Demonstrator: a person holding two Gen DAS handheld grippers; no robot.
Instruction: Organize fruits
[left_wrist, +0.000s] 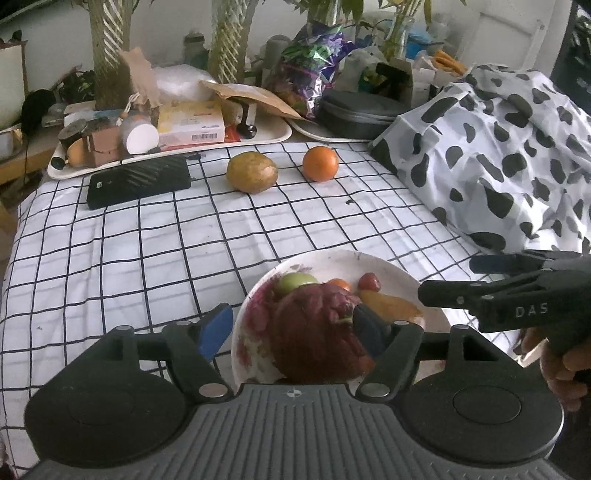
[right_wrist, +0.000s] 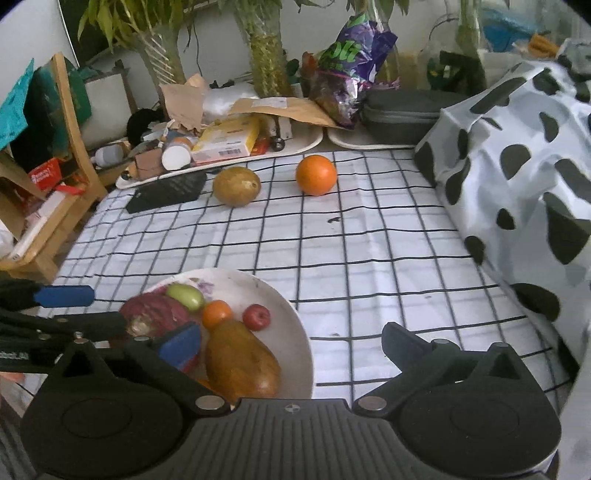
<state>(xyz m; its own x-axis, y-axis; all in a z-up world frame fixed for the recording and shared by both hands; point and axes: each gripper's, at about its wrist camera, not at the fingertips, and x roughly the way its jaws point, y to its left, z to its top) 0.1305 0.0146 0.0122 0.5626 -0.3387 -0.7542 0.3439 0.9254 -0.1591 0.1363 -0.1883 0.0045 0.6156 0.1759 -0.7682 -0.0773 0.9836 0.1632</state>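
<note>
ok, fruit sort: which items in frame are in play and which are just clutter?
In play: plate, dragon fruit, papaya, orange, yellow-green fruit.
Clutter: black device, trays, yellow box, grey case, spotted cloth, plants.

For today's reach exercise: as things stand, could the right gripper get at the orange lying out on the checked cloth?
Probably yes. The right gripper is open and empty, and only bare checked cloth lies between it and the orange, which sits apart from the yellow-green fruit.
</note>
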